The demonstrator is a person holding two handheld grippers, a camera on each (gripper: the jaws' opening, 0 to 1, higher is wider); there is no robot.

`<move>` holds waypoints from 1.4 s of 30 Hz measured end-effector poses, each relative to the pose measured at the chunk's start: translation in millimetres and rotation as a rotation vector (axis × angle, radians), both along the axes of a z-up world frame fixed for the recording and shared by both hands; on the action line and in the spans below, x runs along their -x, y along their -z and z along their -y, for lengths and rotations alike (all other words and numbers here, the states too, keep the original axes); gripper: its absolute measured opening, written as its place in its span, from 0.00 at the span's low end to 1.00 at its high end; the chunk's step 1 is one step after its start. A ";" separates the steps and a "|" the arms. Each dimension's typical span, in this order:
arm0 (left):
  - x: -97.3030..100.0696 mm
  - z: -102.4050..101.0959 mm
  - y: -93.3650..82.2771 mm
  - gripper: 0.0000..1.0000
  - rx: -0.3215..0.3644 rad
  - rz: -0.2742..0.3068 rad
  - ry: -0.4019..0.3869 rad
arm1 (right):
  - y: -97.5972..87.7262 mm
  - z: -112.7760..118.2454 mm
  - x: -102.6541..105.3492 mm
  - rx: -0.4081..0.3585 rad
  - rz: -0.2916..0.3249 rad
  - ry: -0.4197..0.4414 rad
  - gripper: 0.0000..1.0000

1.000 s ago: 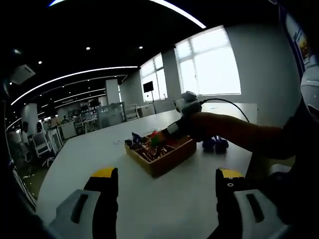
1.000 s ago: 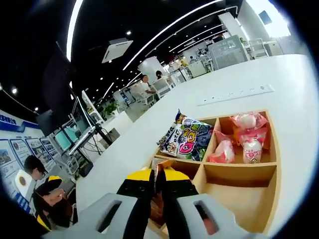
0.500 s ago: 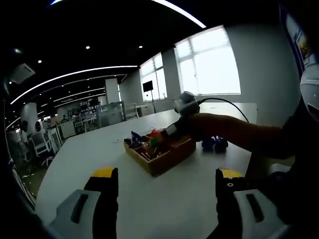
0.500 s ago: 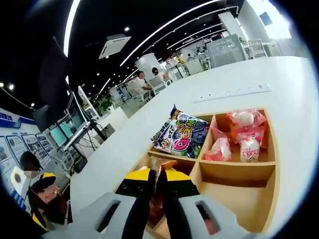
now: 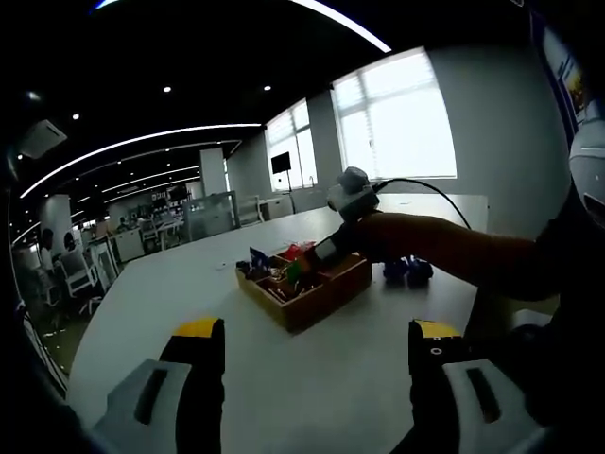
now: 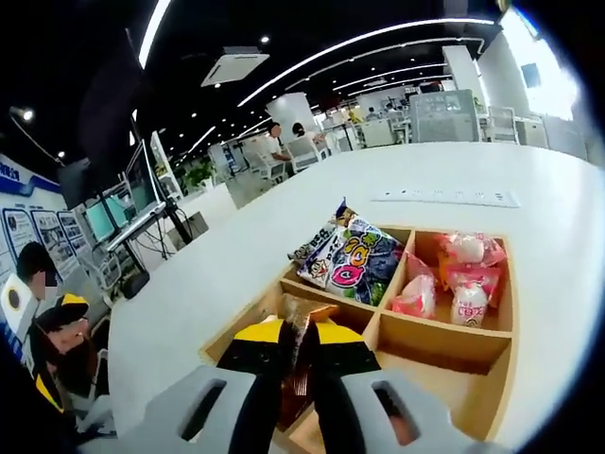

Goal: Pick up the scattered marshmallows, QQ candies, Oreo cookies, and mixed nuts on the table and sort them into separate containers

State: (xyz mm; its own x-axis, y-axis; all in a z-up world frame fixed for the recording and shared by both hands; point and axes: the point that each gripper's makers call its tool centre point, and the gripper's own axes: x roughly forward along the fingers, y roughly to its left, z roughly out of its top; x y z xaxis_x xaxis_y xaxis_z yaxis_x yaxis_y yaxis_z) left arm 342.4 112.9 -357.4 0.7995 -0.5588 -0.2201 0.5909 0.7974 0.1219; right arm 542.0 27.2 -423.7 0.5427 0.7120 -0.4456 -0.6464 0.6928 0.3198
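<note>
Brown and crinkled, a small snack packet (image 6: 301,352) sits clamped between the closed yellow-tipped jaws of the right gripper (image 6: 301,364), just above the near left compartment of the pale wooden divided tray (image 6: 444,342). The near right compartment beside it lies open and bare-bottomed. In the far left compartment lie the bright blue and green QQ candy bags (image 6: 354,262), leaning over the tray's far rim; in the far right compartment lie the pink-wrapped marshmallow packets (image 6: 460,274), touching one another.

In the left gripper view the same tray (image 5: 307,295) stands near the middle of the wide white worktop (image 5: 189,284), with the right gripper (image 5: 304,270) and the person's orange sleeve (image 5: 444,248) reaching over it from the right. Some dark blue packets (image 5: 408,272) lie on the worktop just beyond the sleeve, apart from the tray. The left gripper (image 5: 312,378) hangs well short of the tray, its yellow-tipped jaws wide apart and holding nothing, with bare worktop between them and the tray's near edge.

Around the tray the white surface runs free on every side. A flat white power strip (image 6: 444,197) lies beyond the tray's far side. The room is a large office with ceiling light strips, bright windows (image 5: 397,123), desks and seated people (image 6: 47,312) at the left.
</note>
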 end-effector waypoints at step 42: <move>0.9 -0.1 0.2 0.82 -0.010 -0.003 0.000 | -3.2 15.8 -1.8 0.221 0.252 0.018 0.28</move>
